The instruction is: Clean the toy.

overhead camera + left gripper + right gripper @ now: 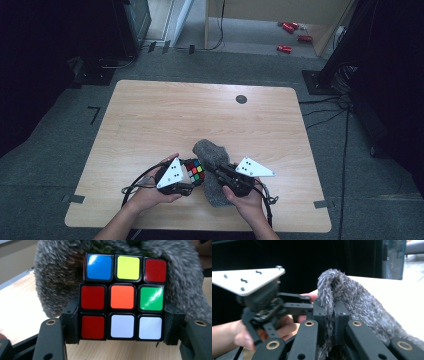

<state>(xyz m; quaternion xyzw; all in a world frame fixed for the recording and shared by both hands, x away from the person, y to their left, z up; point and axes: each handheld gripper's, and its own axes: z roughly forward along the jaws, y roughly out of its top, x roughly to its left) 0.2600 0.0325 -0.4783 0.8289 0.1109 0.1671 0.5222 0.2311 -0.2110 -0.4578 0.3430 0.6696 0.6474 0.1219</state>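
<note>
A colour puzzle cube [196, 172] [123, 297] is clamped by its lower row between the jaws of my left gripper [192, 181] [122, 326], near the table's front edge. Its facing side carries blue, yellow, red, orange, green and white stickers. Right behind the cube lies a fuzzy grey cloth [212, 170] [60, 277] [359, 302]. My right gripper [222, 172] [331, 315] is shut on a raised fold of that cloth, which stands up between its pads. The two grippers sit side by side, with the left one [262, 300] also seen close by in the right gripper view.
The wooden table [150, 115] has a small dark round spot [241, 99] at its back right. Beyond it lie grey carpet, dark equipment stands at both sides and small red items [292, 32] on the floor. Cables [135, 185] trail from both grippers.
</note>
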